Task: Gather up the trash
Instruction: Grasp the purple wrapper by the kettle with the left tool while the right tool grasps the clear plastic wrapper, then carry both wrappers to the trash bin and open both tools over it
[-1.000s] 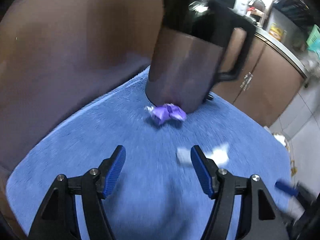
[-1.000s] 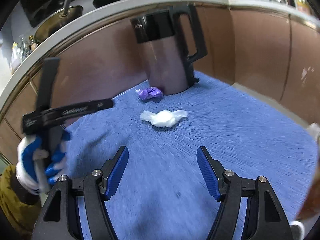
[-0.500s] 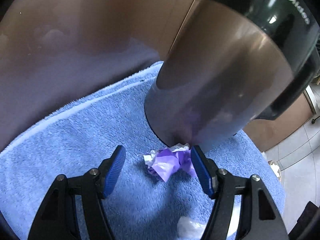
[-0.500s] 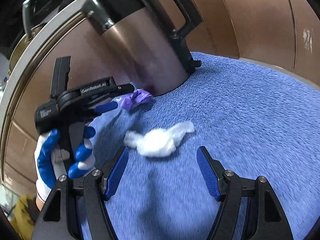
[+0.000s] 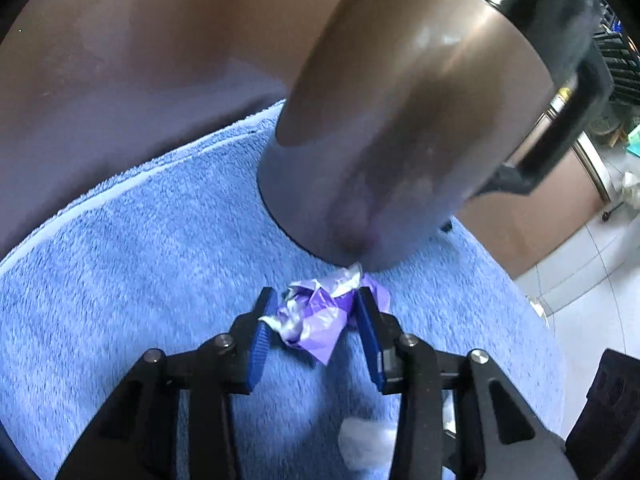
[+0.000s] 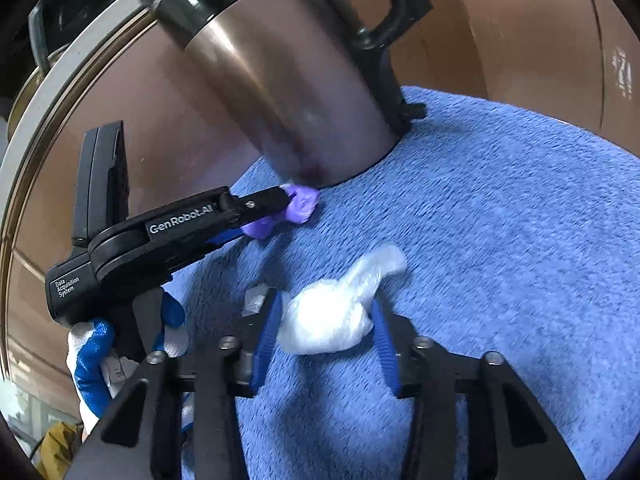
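Left gripper (image 5: 314,316) is clamped on the purple wrapper (image 5: 320,314), which touches the kettle (image 5: 400,128) base. Right gripper (image 6: 326,320) is clamped on the white wad (image 6: 328,316), near the kettle on the blue towel (image 6: 500,260).

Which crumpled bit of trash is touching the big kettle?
The purple wrapper, between the left gripper's jaws, touches the kettle. The white wad lies apart from it.

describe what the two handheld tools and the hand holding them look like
Each tool, left tool and right tool, has black angular arms, silver screws and ribbed blue pads. The left body reads "GenRobot.AI" and "Data Acquisition System" in white. The left hand wears a white glove with blue coating.
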Demonstrator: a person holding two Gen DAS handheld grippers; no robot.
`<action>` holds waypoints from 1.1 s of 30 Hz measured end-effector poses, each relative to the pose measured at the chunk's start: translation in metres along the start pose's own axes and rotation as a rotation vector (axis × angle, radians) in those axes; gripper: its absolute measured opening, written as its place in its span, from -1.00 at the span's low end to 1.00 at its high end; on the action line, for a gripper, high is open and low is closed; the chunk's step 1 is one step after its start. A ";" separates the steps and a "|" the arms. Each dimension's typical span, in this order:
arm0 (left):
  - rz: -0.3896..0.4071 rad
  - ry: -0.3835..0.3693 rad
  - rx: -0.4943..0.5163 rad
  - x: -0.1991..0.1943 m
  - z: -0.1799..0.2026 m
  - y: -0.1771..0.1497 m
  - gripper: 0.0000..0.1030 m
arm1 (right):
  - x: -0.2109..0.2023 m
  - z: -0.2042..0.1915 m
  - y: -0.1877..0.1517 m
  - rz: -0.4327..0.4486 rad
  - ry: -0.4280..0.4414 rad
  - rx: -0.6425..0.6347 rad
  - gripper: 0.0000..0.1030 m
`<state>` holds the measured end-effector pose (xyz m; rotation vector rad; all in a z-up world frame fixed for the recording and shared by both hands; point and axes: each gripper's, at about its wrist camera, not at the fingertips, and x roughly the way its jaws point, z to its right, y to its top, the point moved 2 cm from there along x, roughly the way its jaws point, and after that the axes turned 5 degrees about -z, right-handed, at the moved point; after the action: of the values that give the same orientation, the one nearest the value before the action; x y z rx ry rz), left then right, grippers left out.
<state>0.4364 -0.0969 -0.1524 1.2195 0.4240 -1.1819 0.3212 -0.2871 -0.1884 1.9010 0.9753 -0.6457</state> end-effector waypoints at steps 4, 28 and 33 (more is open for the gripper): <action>-0.001 -0.013 -0.012 -0.009 -0.003 -0.012 -0.34 | -0.002 -0.008 -0.007 -0.011 0.013 -0.028 -0.43; 0.242 0.023 0.059 -0.236 0.030 -0.129 -0.35 | -0.215 -0.075 -0.112 0.234 0.082 -0.174 -0.45; 0.286 -0.010 0.090 -0.279 0.054 -0.153 -0.35 | -0.278 -0.067 -0.142 0.323 0.058 -0.167 -0.45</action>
<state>0.1775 0.0021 0.0123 1.3029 0.1819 -0.9684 0.0521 -0.2884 -0.0160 1.8806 0.7104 -0.3119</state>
